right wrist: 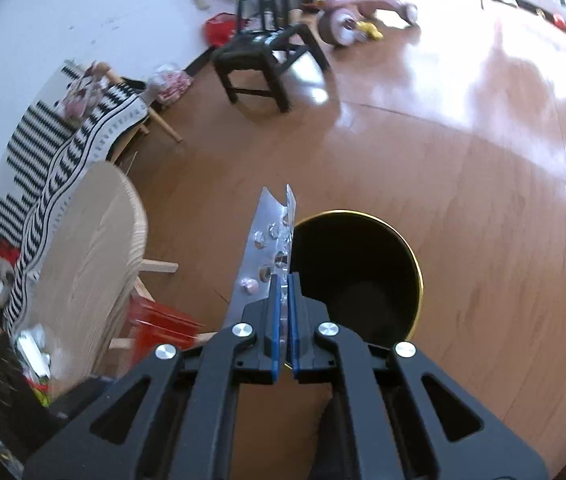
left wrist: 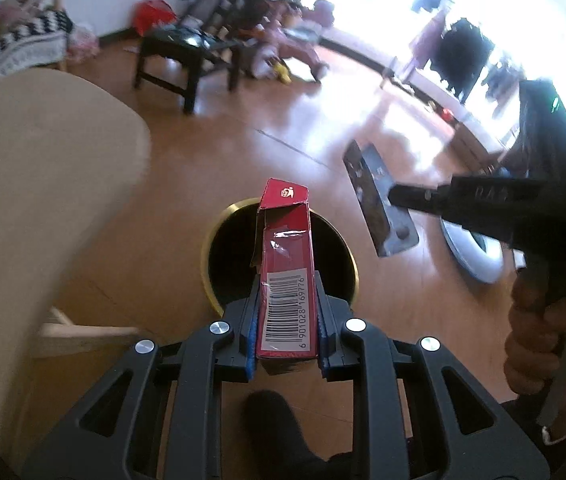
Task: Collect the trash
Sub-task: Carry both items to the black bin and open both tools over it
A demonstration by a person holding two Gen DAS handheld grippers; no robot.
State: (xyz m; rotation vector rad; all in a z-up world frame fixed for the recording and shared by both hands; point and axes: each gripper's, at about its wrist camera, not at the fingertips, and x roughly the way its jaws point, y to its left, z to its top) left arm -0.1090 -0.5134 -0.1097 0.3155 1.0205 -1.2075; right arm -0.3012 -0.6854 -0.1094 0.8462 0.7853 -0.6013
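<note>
My left gripper [left wrist: 287,300] is shut on a long red carton [left wrist: 286,256] with a barcode, which juts forward over the black bin with a gold rim [left wrist: 219,236] on the wooden floor. In the left wrist view the right gripper [left wrist: 393,196] comes in from the right, held by a hand [left wrist: 539,344], shut on a silver blister pack [left wrist: 381,200]. In the right wrist view my right gripper [right wrist: 283,284] pinches that blister pack [right wrist: 269,240] edge-on, with the bin [right wrist: 415,264] just right of it and below.
A round pale wooden table [left wrist: 43,184] stands to the left of the bin, its top [right wrist: 95,248] also showing in the right wrist view. A black stool [right wrist: 263,60], a pink tricycle [right wrist: 347,20] and a striped cloth [right wrist: 55,160] lie farther off. A white round object [left wrist: 471,252] sits right of the bin.
</note>
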